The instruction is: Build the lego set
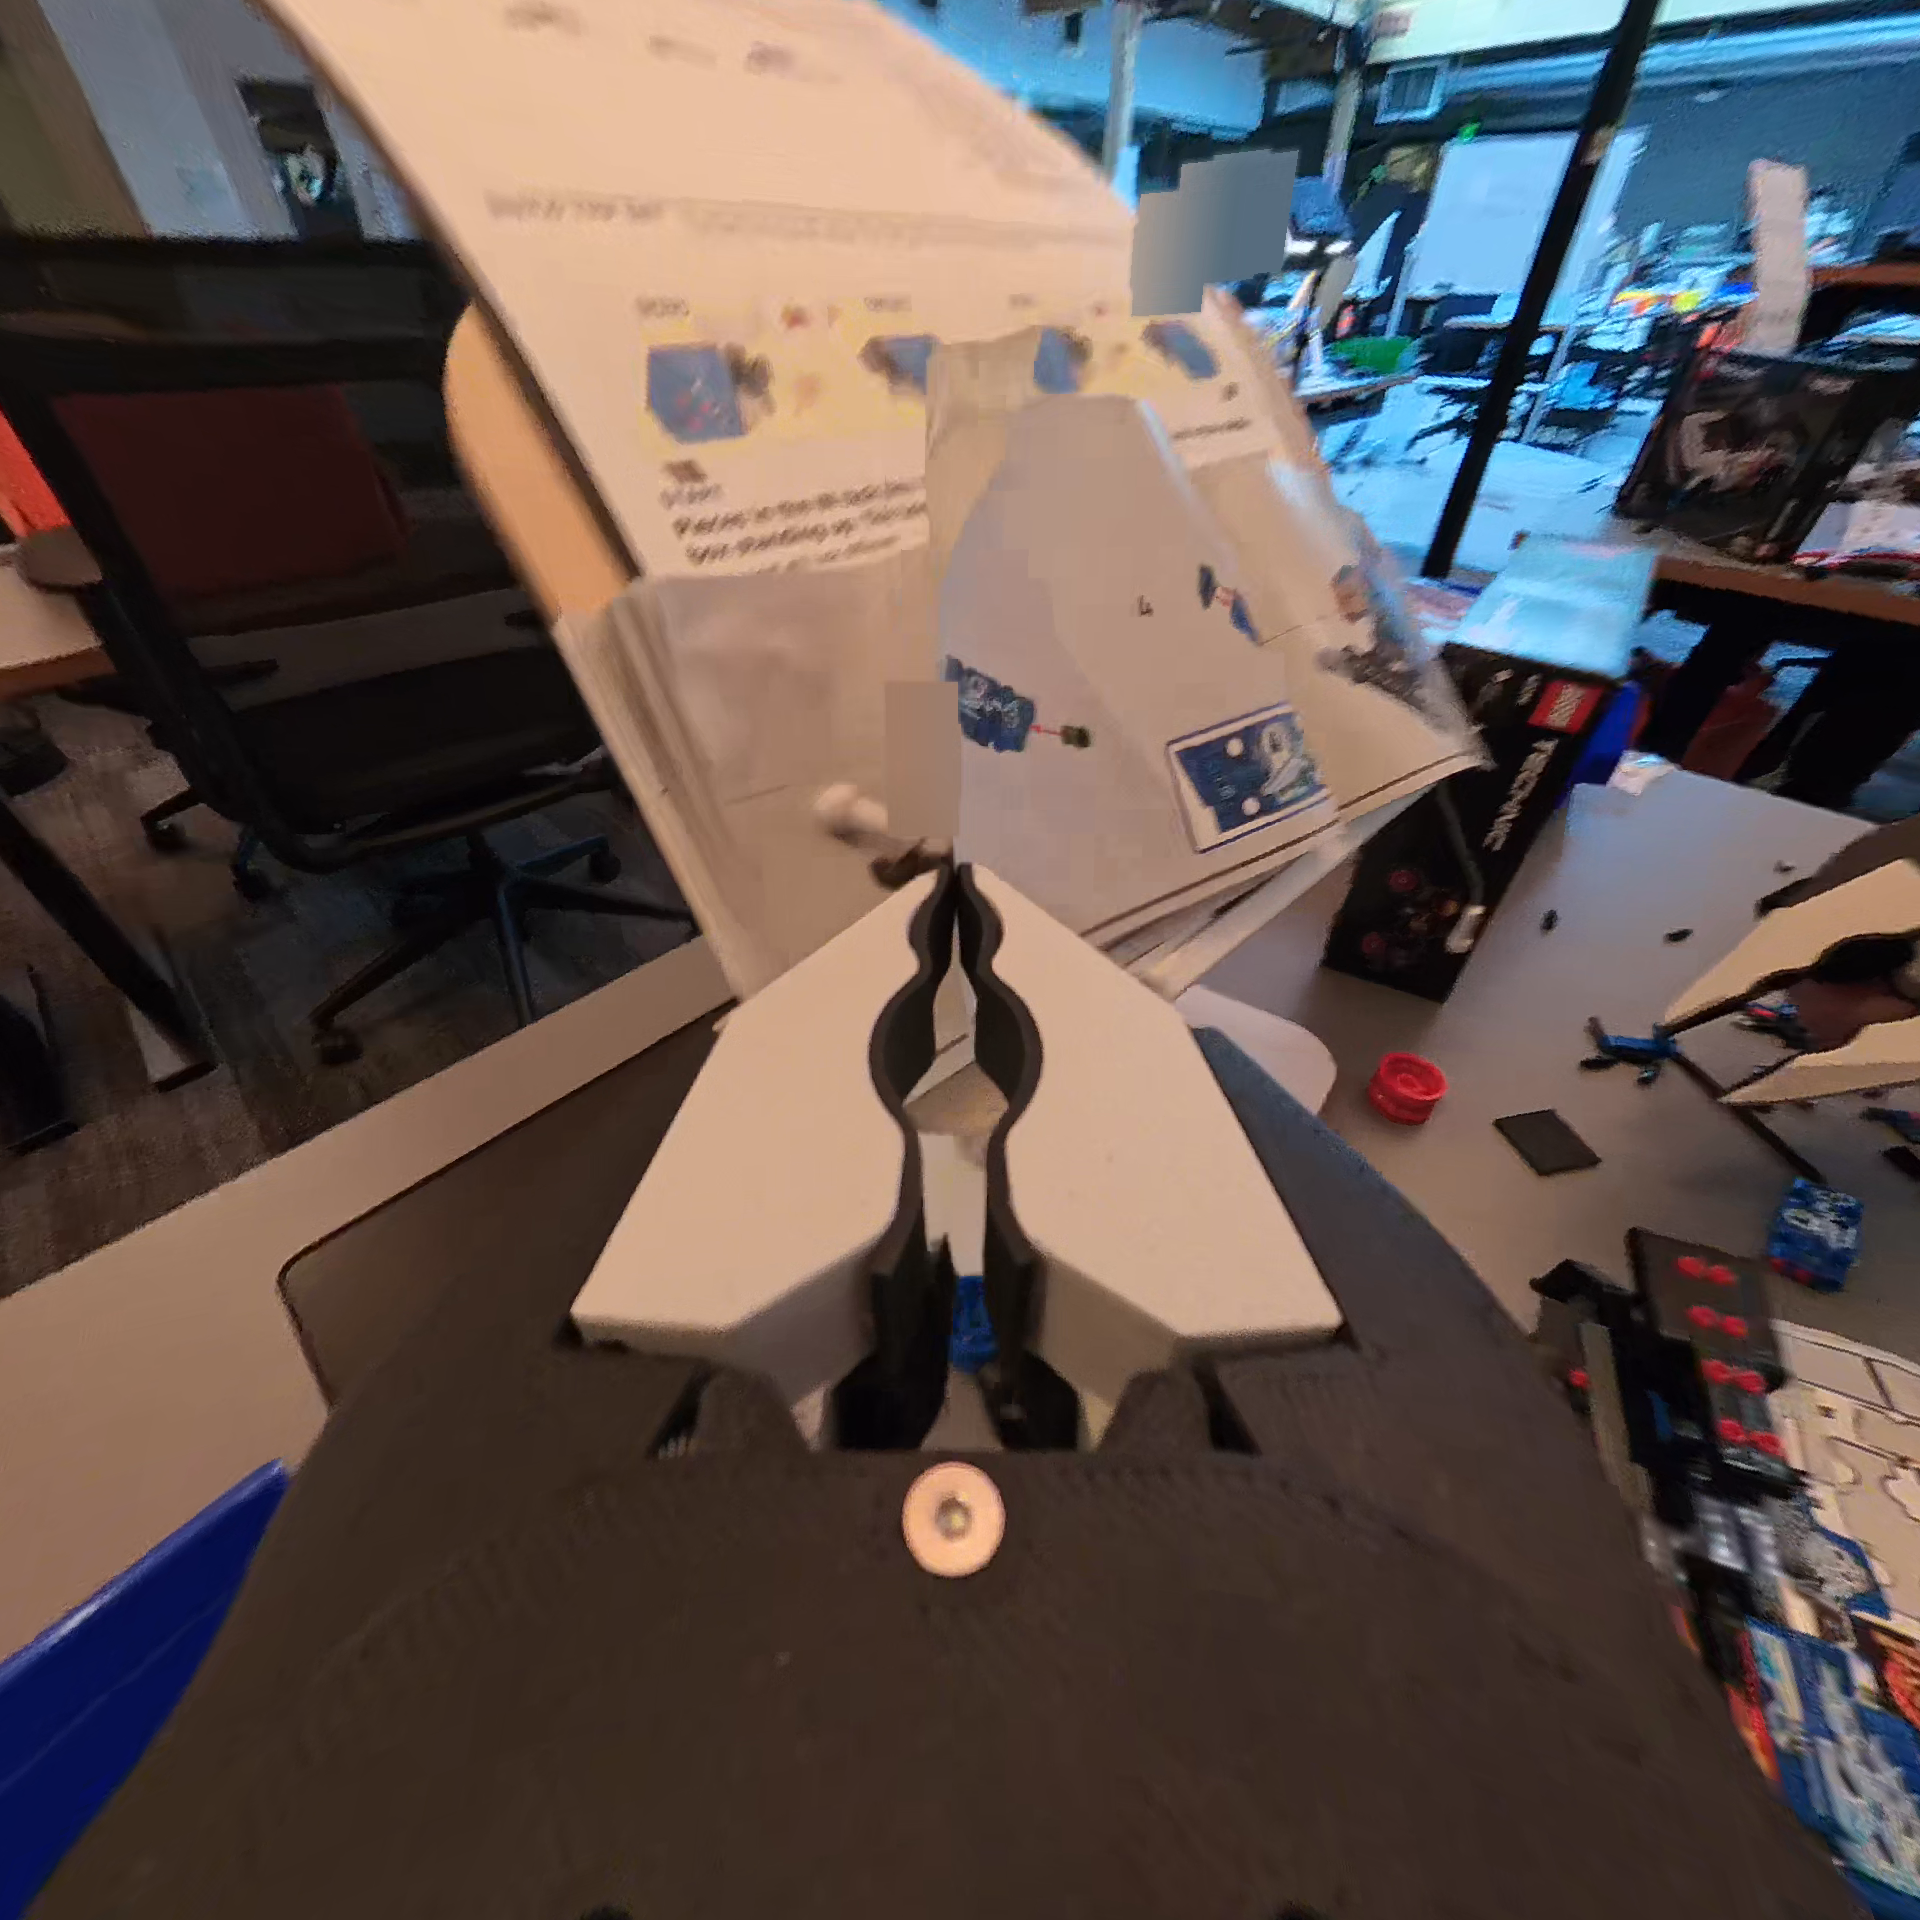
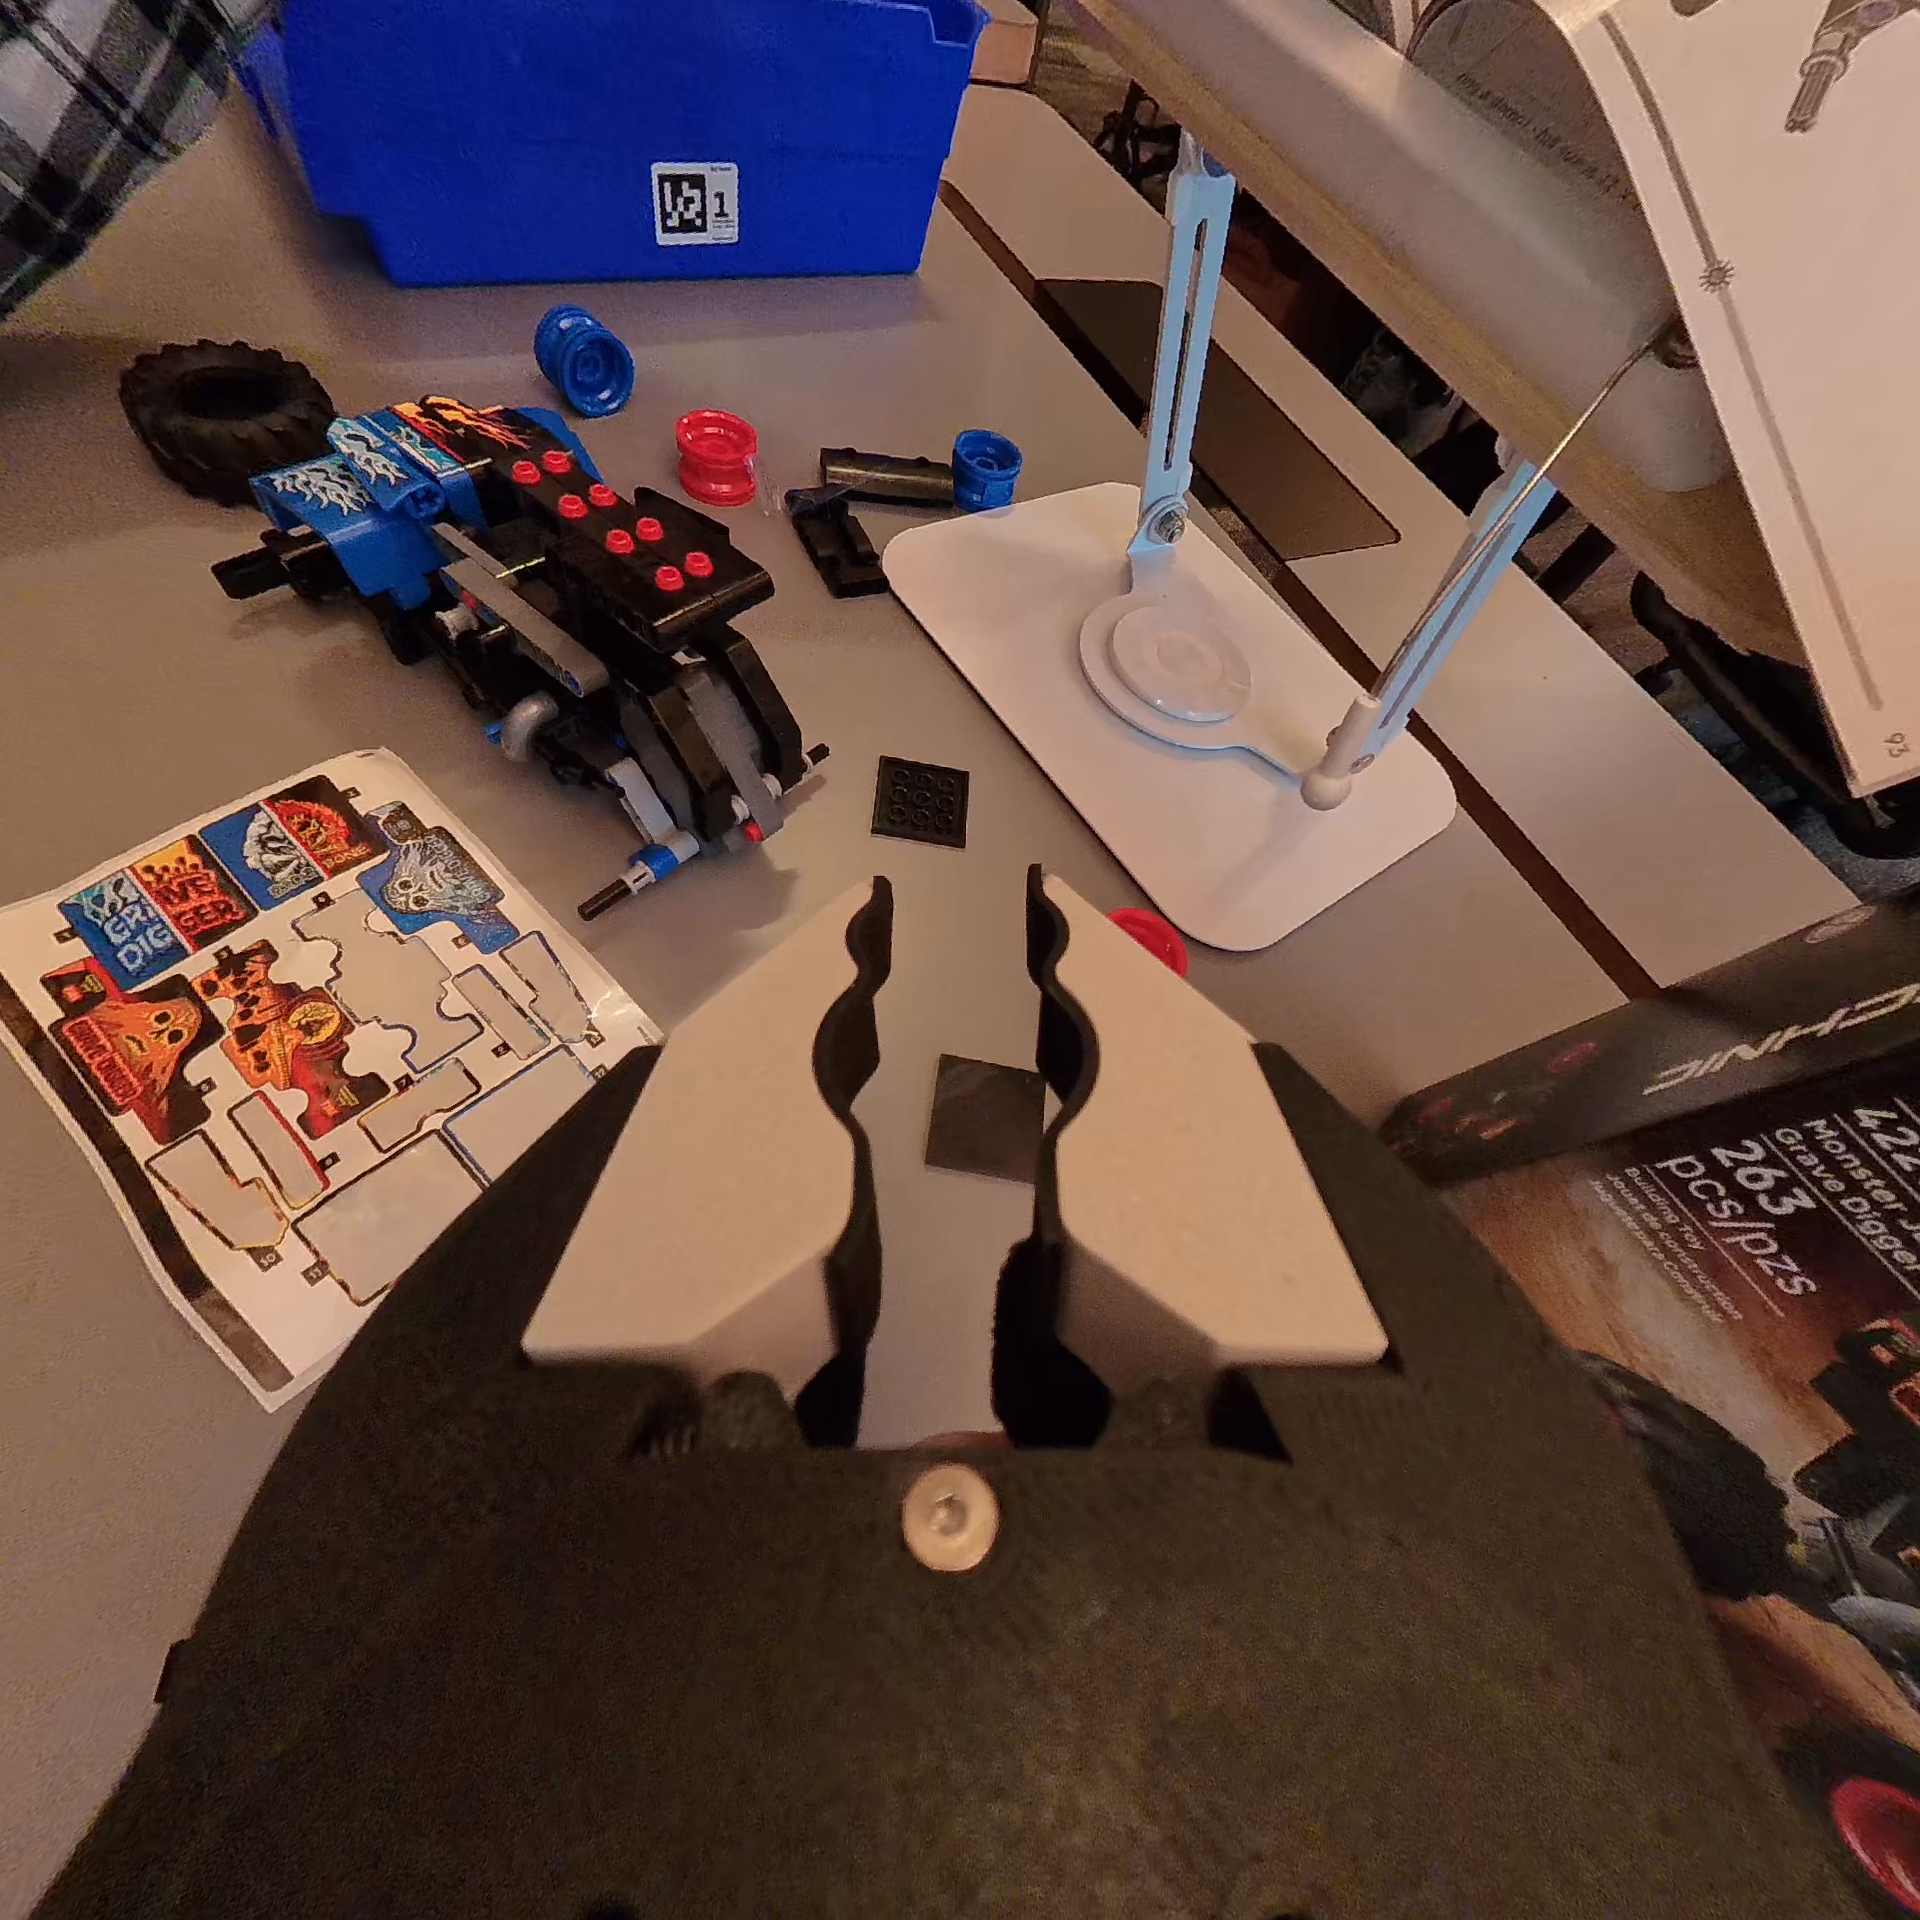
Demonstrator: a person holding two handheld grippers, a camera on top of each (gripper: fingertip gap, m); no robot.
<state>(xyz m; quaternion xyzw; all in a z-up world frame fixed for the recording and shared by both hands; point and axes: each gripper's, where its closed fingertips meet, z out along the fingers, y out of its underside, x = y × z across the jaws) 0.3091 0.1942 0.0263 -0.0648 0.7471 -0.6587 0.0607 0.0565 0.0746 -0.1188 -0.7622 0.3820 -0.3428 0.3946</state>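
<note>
1. The left gripper [image 1: 954,883] is seen with its jaws pressed together at the tips, only the wavy hollows between the pads remaining as gaps.
2. A page of the instruction booklet [image 1: 1091,644] appears to be pinched at those tips, lifted and curled; motion blur makes the exact contact hard to confirm.
3. A small pale pin-like piece [image 1: 854,812] is seen just beside the left tips, but whether it is touched cannot be told.
4. The booklet is held up on a white stand [image 2: 1174,707] whose base rests on the grey table [image 2: 125,675].
5. The right gripper [image 2: 958,883] is held partly open, a clear gap being left between its fingers, and nothing is gripped.
6. A dark flat square tile [image 2: 985,1117] is seen on the table through that gap, below the jaws; no contact is shown.
7. A black studded plate [image 2: 921,802] lies just ahead of the right tips.
8. The partly built lego vehicle [image 2: 540,582], blue and black with red studs, lies on the table ahead and left of the right gripper.
9. A sticker sheet [image 2: 281,1039] is laid near it, and a black tyre [image 2: 223,416], blue hubs [image 2: 584,360] and a red hub [image 2: 715,457] are scattered before a blue bin [image 2: 623,125].
10. The set's box [image 2: 1714,1247] lies to the right.
</note>
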